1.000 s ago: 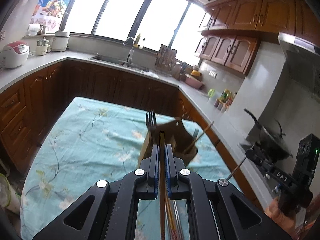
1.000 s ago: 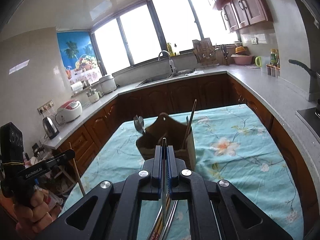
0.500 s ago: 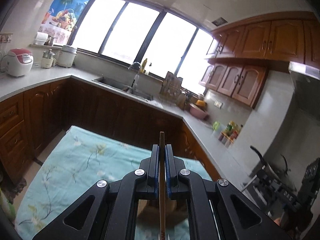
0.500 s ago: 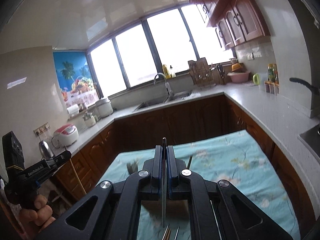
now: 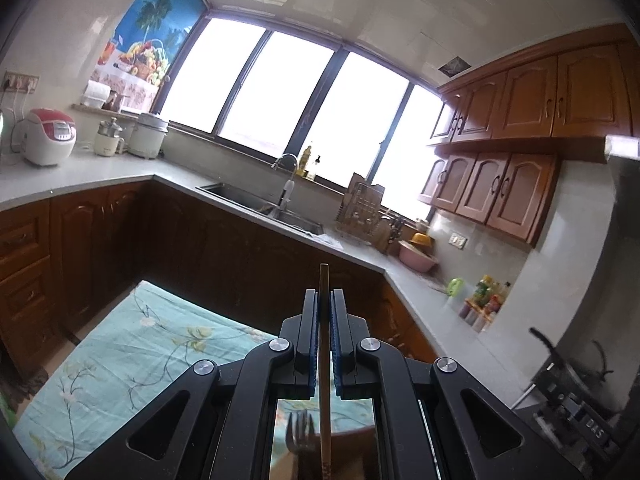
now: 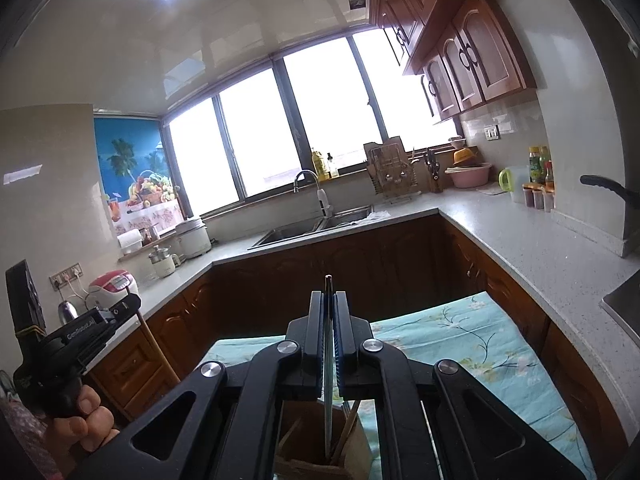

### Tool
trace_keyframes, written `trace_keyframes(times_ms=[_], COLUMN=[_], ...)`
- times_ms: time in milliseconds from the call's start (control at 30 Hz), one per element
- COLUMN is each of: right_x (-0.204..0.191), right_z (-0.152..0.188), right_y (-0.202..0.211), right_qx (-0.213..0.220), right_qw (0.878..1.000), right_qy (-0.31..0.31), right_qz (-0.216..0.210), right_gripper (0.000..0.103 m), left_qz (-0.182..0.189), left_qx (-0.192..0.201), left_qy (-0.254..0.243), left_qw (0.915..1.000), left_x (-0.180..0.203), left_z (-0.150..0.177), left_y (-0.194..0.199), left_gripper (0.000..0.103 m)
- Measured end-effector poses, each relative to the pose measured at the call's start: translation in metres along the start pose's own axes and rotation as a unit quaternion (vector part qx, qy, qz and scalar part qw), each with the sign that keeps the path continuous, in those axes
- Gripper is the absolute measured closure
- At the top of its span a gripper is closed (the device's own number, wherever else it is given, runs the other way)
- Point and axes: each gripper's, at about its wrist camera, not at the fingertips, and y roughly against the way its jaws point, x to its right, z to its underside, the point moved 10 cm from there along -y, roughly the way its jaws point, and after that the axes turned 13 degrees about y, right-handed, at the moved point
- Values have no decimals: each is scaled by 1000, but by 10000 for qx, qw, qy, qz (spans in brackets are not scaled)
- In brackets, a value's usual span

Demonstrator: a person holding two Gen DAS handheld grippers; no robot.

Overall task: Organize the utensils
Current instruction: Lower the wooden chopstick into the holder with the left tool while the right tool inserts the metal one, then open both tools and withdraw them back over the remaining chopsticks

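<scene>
My left gripper (image 5: 324,300) is shut on a thin wooden chopstick (image 5: 324,408) that runs down between the fingers toward the brown utensil holder (image 5: 352,452) below, where a metal fork (image 5: 300,436) stands. My right gripper (image 6: 329,304) is shut on a slim metal utensil (image 6: 328,408) whose lower end reaches into the brown wooden holder (image 6: 320,452); chopsticks (image 6: 348,428) stand in it. The left gripper also shows in the right wrist view (image 6: 80,332), held in a hand. Both cameras are tilted up at the kitchen.
The table has a teal floral cloth (image 5: 132,352) and shows in the right wrist view (image 6: 472,344). Brown cabinets, a grey counter (image 6: 520,236) and a sink (image 5: 260,204) surround it. A wok handle (image 6: 604,184) sticks out at the right.
Both grippers have tilted upward and come over the holder, which has dropped to the bottom edge of each view. Each still grips its utensil.
</scene>
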Motion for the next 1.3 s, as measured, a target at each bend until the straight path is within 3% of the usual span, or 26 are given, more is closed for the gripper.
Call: trace_keyframes(times_ms=[333,667,800,1133,1300], right_x=[-3,-1,2,5,3], right_z=[43,79,81,94,97], right_y=[-27,-38,-38,-43,-43], right_qx=[-223,-602,-644,-898,-958], right_qw=[9997,9981,9979,9955,9948], right_qy=[76,-86,-80,-263,-305], right_qz=[6,-101,-63,-128,-187], right_gripper=[99,99,99,94,93], left_qz=[-154,-247,-312,-255,-301], left_qx=[-146,-659,-700,-1018,-1185], left_qy=[-114,-179,-427,-511,-469], left_qw=[9997,9974,9961,9932,9914], left_x=[-7,-19,-17,-24,-26], left_z=[54,68,60,43,40], left_y=[-37,-46,-44,-32,-36], left_gripper=[99,98,96,96,87])
